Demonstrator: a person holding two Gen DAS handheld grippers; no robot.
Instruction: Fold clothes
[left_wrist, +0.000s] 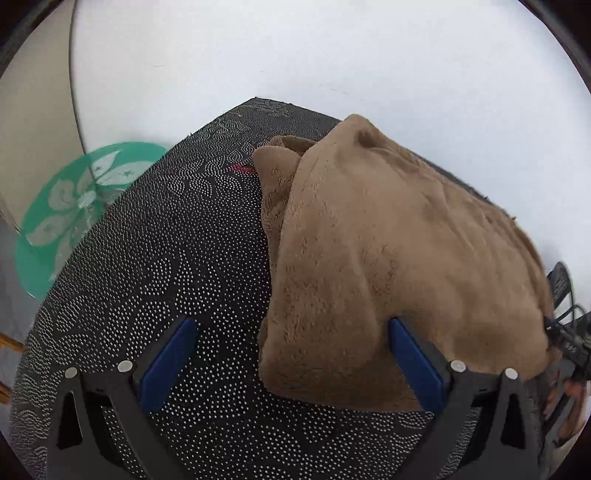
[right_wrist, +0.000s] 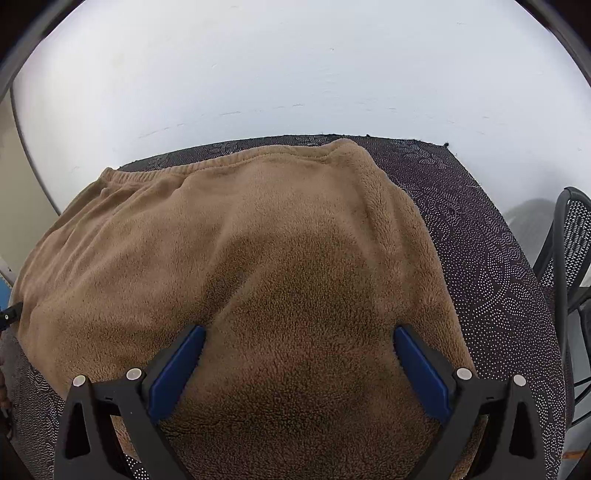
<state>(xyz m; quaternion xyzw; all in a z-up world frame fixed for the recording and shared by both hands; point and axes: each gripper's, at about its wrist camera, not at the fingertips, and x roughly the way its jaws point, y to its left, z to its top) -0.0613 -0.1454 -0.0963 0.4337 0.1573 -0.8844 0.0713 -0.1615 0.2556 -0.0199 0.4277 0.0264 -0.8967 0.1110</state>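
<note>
Two hand-held grippers, both spread wide and gripping nothing. Brown fleece garment (right_wrist: 258, 266) lies folded over mid-frame on the dark dotted bench (left_wrist: 155, 258). Left hand-held gripper (left_wrist: 291, 347) straddles its lower edge; right hand-held gripper (right_wrist: 299, 354) hovers above the middle, probably to smooth it.

**Tan fleece on black dotted cloth**

The fleece garment (right_wrist: 258, 258) is plain tan-brown. The surface (left_wrist: 166, 240) is black, covered in swirls of tiny white dots. Both grippers have black frames with blue pads (left_wrist: 168, 365). A round green disc (left_wrist: 74, 206) bears a white flower. The wall (right_wrist: 295, 74) is white.
</note>
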